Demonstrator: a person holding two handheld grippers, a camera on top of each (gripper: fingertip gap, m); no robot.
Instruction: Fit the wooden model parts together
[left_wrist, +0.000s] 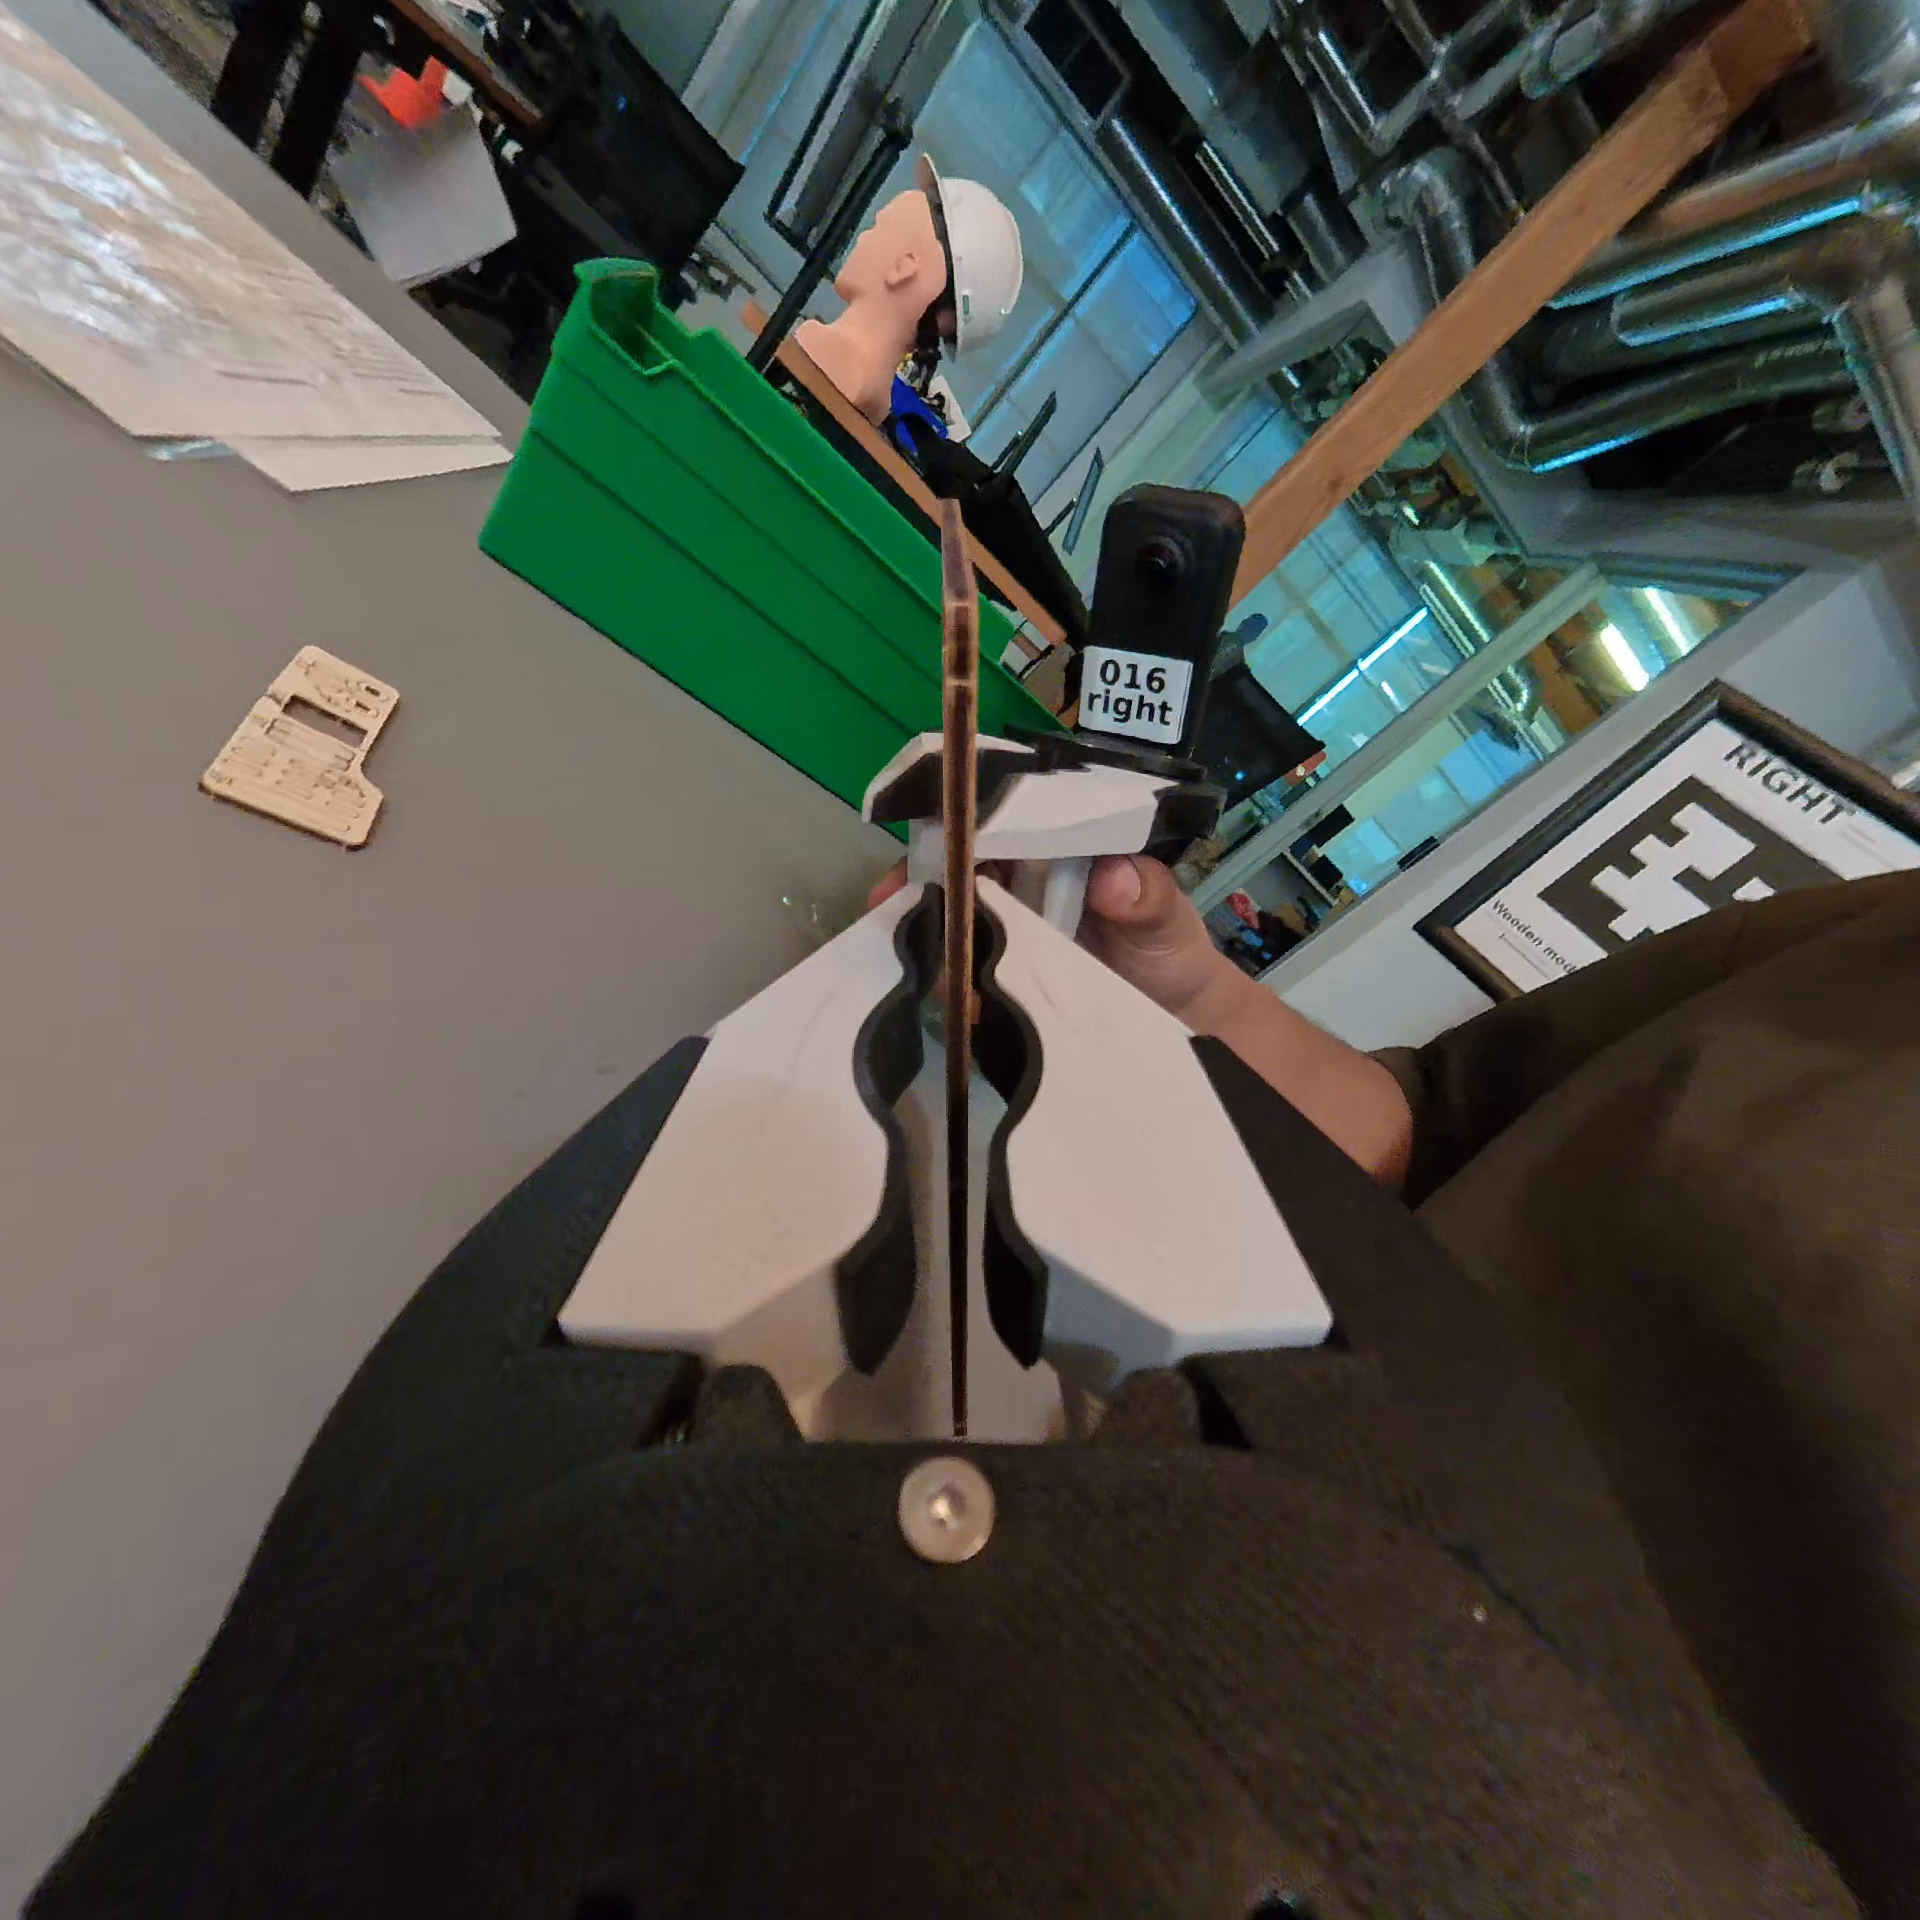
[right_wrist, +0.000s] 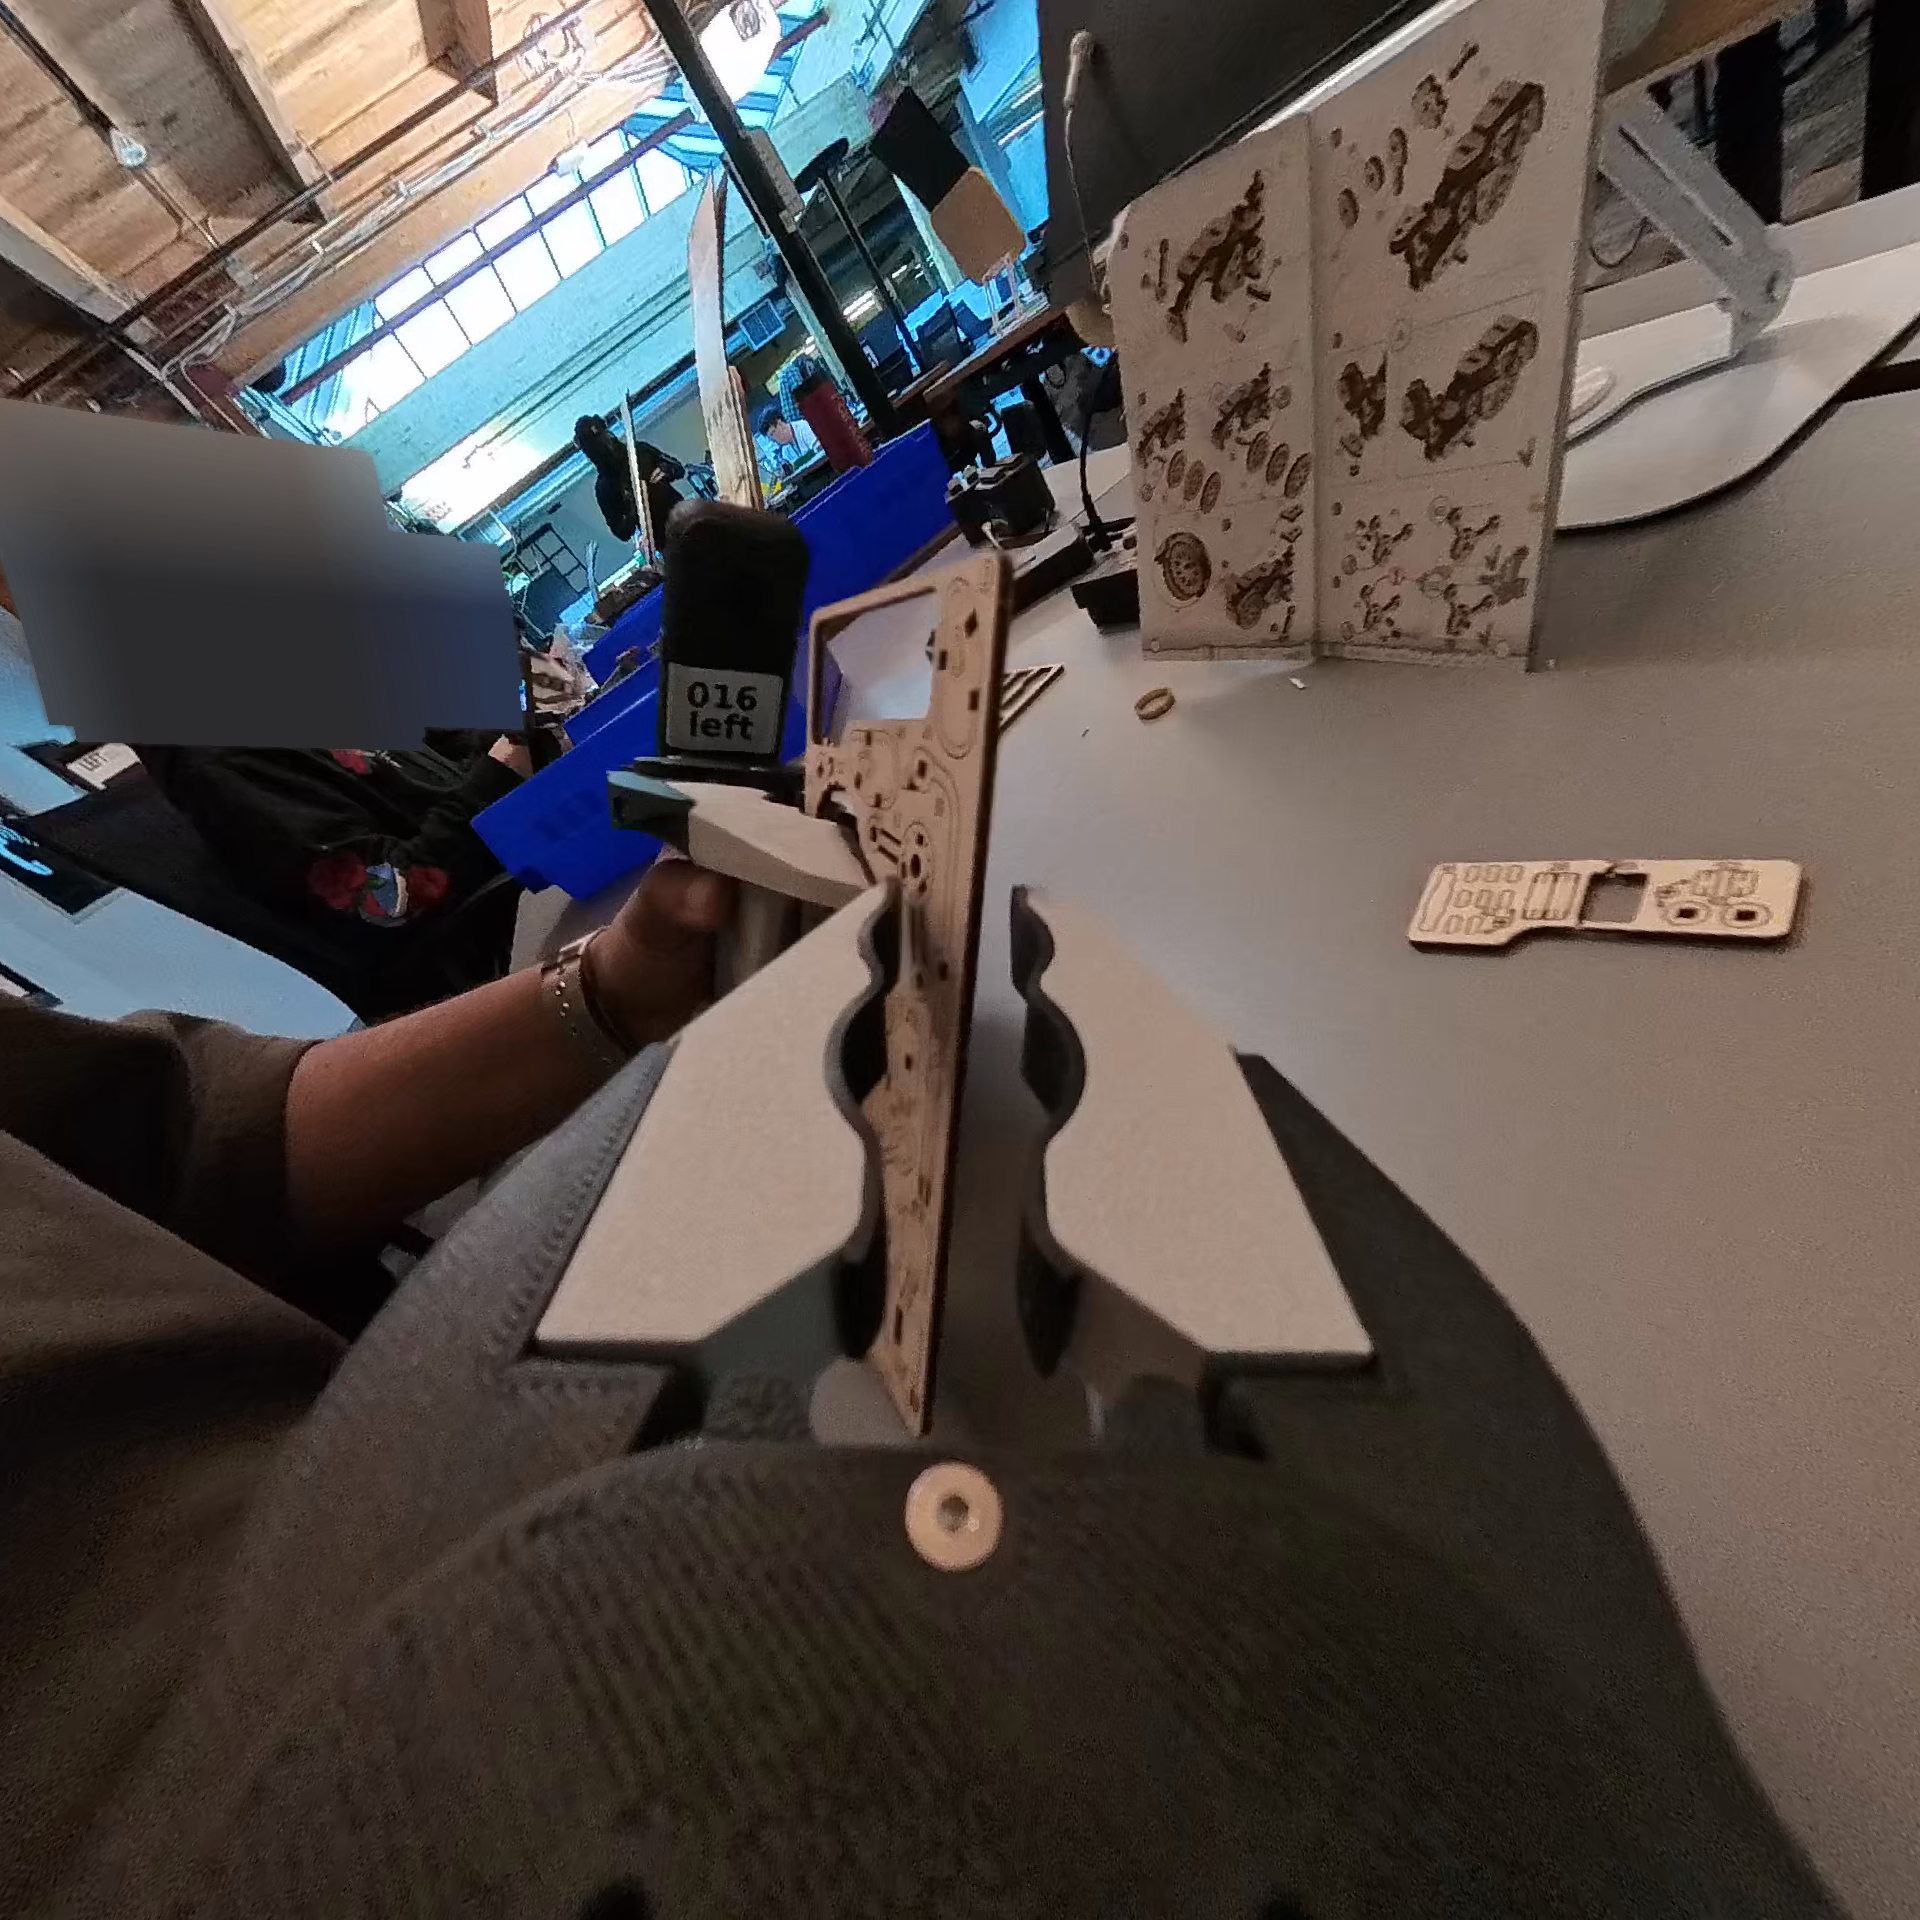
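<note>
Both claws on one upright wooden sheet (right_wrist: 940, 914): left gripper (left_wrist: 958, 914) clamped on it, right gripper (right_wrist: 951, 904) wide around it; second sheet (left_wrist: 301, 746) flat at left.

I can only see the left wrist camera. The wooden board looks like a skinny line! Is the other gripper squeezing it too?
Observer: No. The right gripper is open. The wooden board stands between its fingers with a gap on one side.
Operator: What's on the board's flat side?
Observer: Lots of cut-out model pieces, and a rectangular hole near its far end.
Operator: Is there a picture guide somewhere?
Observer: Yes, a folded instruction sheet stands upright on the grey table.
</note>
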